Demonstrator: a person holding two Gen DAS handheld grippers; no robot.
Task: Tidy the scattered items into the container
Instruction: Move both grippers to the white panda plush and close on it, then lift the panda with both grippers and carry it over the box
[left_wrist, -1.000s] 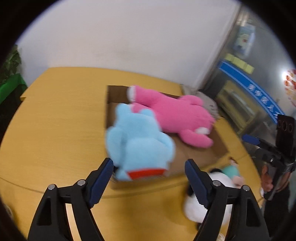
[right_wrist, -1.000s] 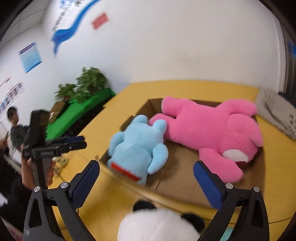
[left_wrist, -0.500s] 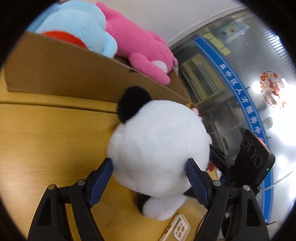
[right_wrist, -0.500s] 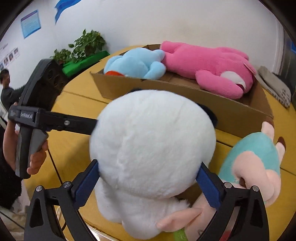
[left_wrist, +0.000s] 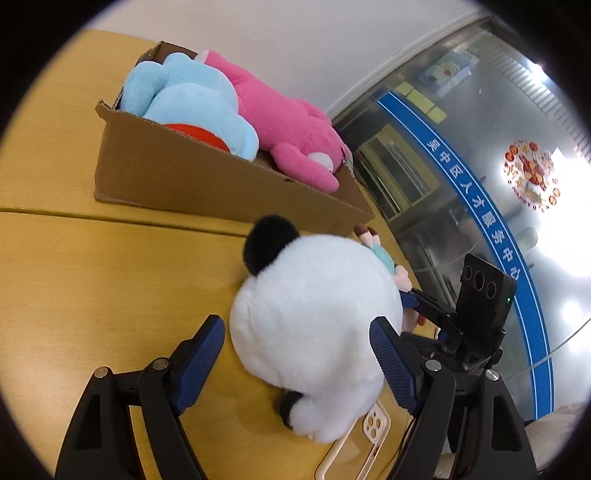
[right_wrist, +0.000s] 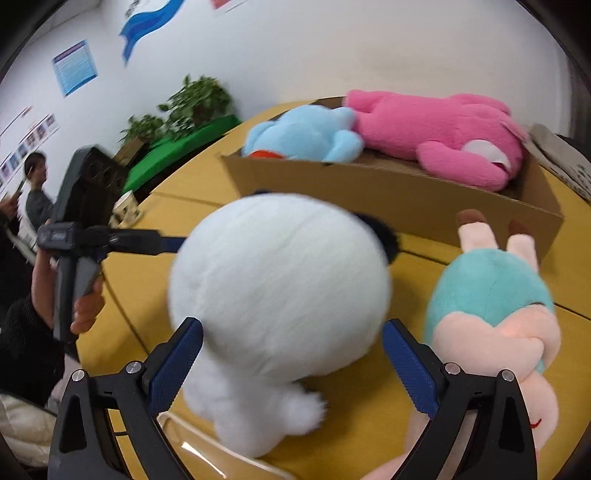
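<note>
Both grippers have dropped from above the cardboard box (left_wrist: 207, 177) to the panda plush (left_wrist: 314, 332); left gripper (left_wrist: 297, 358) and right gripper (right_wrist: 291, 358) straddle it, released, on the tabletop (left_wrist: 110, 277).

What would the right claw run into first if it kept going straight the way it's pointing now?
Most likely the white panda plush. Its round body already sits between the right claw fingers, filling the line ahead. The cardboard box lies behind it. Whether the pads already touch the fur is unclear.

Both grippers lowered from the box (left_wrist: 207, 177), now flanking the panda plush (left_wrist: 314, 332)
</note>
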